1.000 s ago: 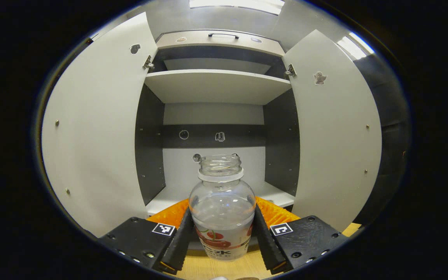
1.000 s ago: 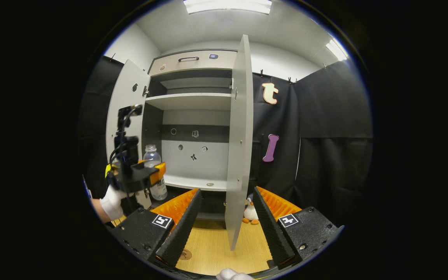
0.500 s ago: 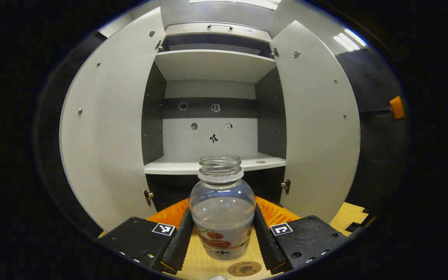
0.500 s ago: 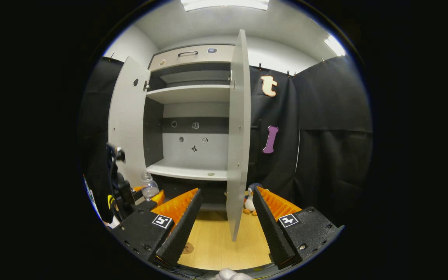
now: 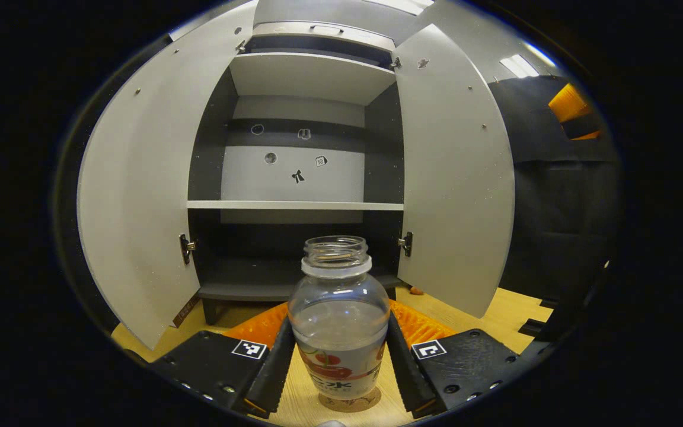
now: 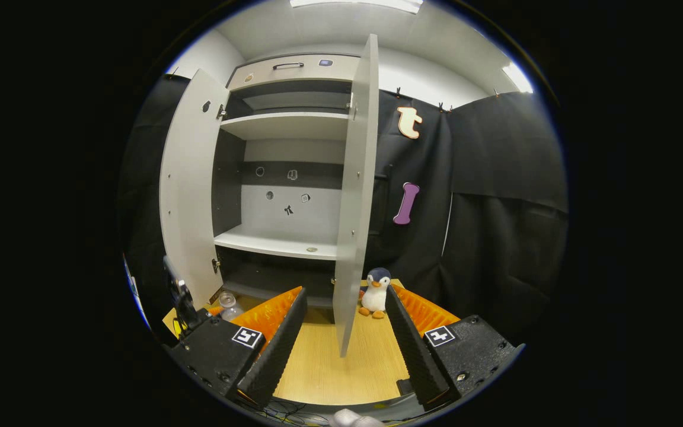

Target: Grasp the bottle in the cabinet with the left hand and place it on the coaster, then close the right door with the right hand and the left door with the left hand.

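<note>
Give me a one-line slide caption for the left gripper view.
Left gripper holds the uncapped bottle over the coaster, open cabinet behind.

Your left gripper (image 5: 339, 356) is held low and level, its two black fingers (image 5: 275, 365) pressed against either side of the clear bottle (image 5: 339, 323) it carries upright. Your right gripper (image 6: 341, 350) is level too, jaws spread wide with nothing between them, and your left gripper sits low at its far left.
</note>
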